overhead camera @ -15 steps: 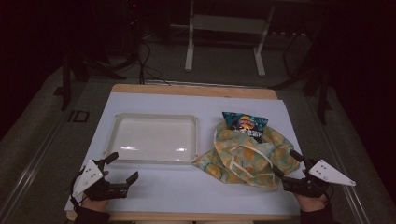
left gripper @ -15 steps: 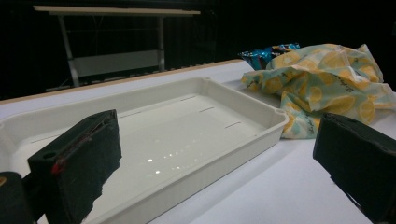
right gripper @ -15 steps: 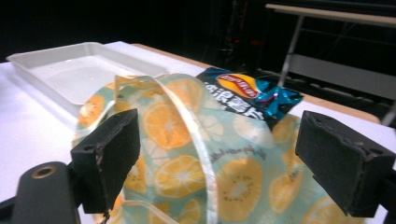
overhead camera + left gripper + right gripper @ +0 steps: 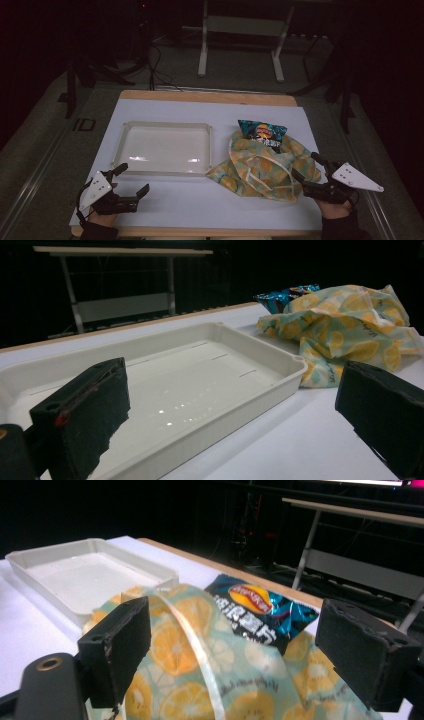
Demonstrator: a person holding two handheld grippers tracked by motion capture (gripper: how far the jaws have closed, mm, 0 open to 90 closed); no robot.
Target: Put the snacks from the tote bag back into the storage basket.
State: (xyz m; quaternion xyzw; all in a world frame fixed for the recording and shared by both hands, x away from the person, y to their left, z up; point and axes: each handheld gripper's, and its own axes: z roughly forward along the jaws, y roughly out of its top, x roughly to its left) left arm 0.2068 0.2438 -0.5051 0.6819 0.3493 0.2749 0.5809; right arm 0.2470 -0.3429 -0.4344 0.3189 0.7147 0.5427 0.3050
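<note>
Right gripper [image 4: 306, 170] jaws spread wide, nothing pinched; sits low at the near right edge of the bench [image 4: 165, 107], pointing at the bag [image 4: 260, 167]. Bag is a floppy cloth one with an orange-slice print, lying crumpled right in front of the right gripper, its near edge between the jaw tips or just past them; can't tell if the pads touch the cloth. In the right gripper view the bag [image 4: 200, 680] fills the gap between the jaws, with a pale handle strap [image 4: 192, 645] running up the middle toward the mouth. Snack packet [image 4: 261, 132], blue with a yellow-red logo, is beyond the bag from the right gripper, half tucked into the bag's far opening, top end sticking out onto the bench; same packet [image 4: 257, 612] sits ahead and slightly right of centre in the right gripper view. Left gripper [image 4: 135, 180] also spread, empty, resting at the near left corner, well apart from the bag. White tray [image 4: 127, 160] is just ahead of the left gripper, one jaw tip near its near left corner; no contact that I can confirm. From the left gripper the tray [image 4: 280, 370] is dead ahead and the bag [image 4: 350, 330] is ahead-right, touching or nearly touching the tray's corner. Tray looks empty.
</note>
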